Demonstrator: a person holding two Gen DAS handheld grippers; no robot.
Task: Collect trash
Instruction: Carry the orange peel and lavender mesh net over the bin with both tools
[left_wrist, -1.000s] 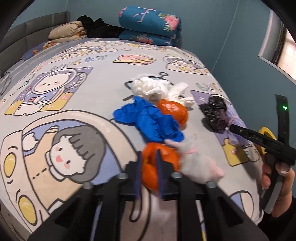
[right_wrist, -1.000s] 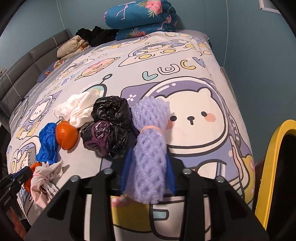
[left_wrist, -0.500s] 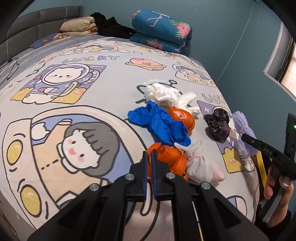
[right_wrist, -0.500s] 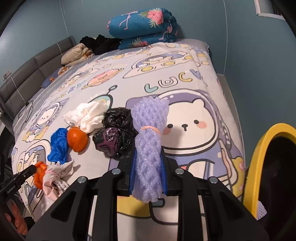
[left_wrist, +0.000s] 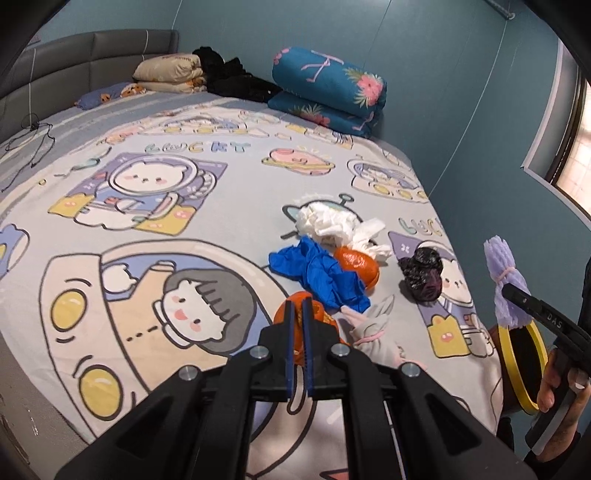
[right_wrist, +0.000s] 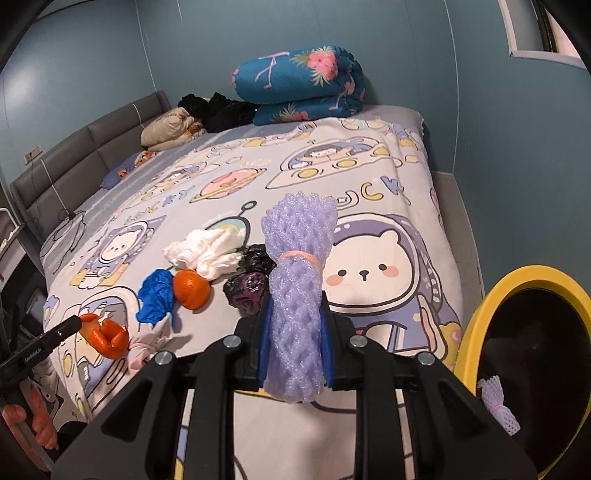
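My right gripper (right_wrist: 295, 325) is shut on a purple foam net bundle (right_wrist: 297, 280) and holds it above the bed, left of a yellow-rimmed bin (right_wrist: 476, 314); the bundle also shows in the left wrist view (left_wrist: 506, 284). My left gripper (left_wrist: 299, 314) is shut on an orange plastic bag (left_wrist: 317, 317), seen from the side in the right wrist view (right_wrist: 105, 334). On the bed lie a blue glove (left_wrist: 321, 273), an orange ball-like bag (left_wrist: 356, 264), white tissue (left_wrist: 328, 221), a black bag (left_wrist: 423, 273) and a pinkish-white tied bag (left_wrist: 373, 332).
The bin (left_wrist: 521, 365) stands off the bed's right edge and holds another purple foam net (right_wrist: 496, 406). Folded blue quilts (left_wrist: 328, 92), pillows (left_wrist: 170, 74) and dark clothes (left_wrist: 236, 79) are at the headboard end. A cable (left_wrist: 33, 140) lies at the far left.
Both grippers have pulled back and up from the bed. The left jaws closed tight on the orange bag. The right one carried the purple net toward the bin, which now shows more fully.
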